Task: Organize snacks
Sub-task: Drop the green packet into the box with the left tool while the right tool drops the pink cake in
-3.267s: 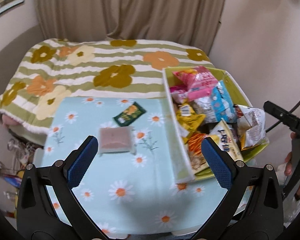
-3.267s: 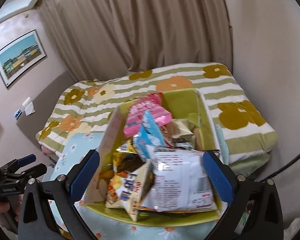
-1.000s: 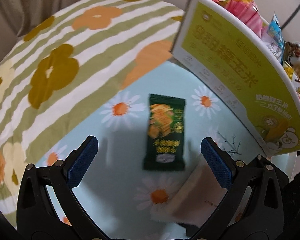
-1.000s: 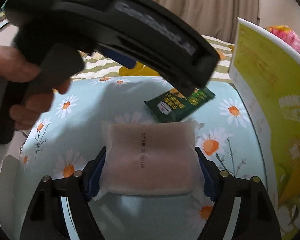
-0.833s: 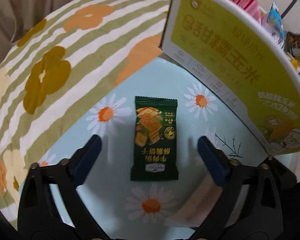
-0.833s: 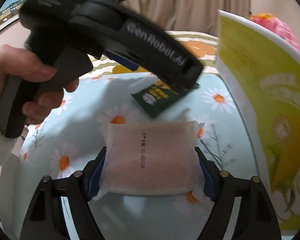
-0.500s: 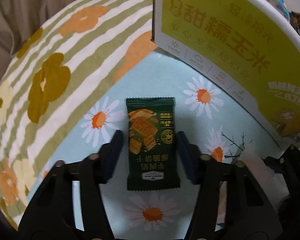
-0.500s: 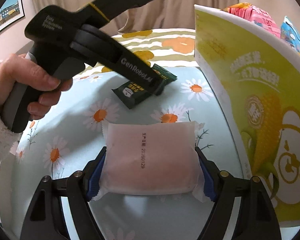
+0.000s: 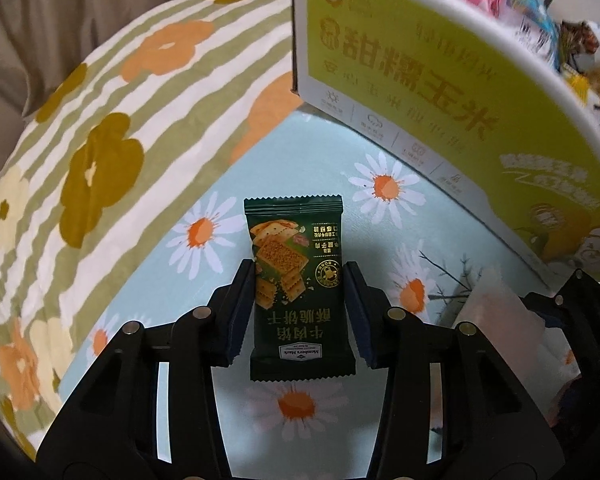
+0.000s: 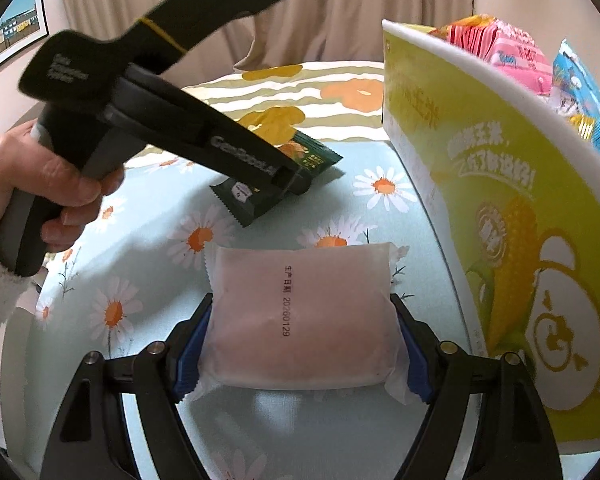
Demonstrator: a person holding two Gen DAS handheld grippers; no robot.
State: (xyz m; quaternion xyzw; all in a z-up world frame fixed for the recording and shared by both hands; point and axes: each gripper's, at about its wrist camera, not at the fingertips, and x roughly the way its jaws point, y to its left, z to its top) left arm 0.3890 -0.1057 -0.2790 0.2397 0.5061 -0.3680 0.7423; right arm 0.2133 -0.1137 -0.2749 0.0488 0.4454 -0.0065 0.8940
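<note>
My left gripper point(image 9: 299, 280) is shut on a dark green biscuit packet point(image 9: 298, 276) lying on the daisy-print tablecloth point(image 9: 380, 148). In the right wrist view the same packet point(image 10: 260, 196) shows under the left gripper's body point(image 10: 236, 160). My right gripper point(image 10: 300, 316) is shut on a pale pink wrapped snack point(image 10: 304, 320) with a printed date, low over the cloth. That pink snack shows at the right edge of the left wrist view point(image 9: 496, 316).
A yellow-green cardboard box point(image 10: 500, 200) full of snack bags point(image 10: 508, 52) stands to the right, close to both grippers; it also shows in the left wrist view point(image 9: 420, 64). A floral striped bedcover point(image 9: 140, 92) lies beyond the table. Curtains hang behind.
My left gripper has moved in over the green packet and closed its jaws on it. My right gripper stays shut on the pink snack, with the view shifted slightly toward the box.
</note>
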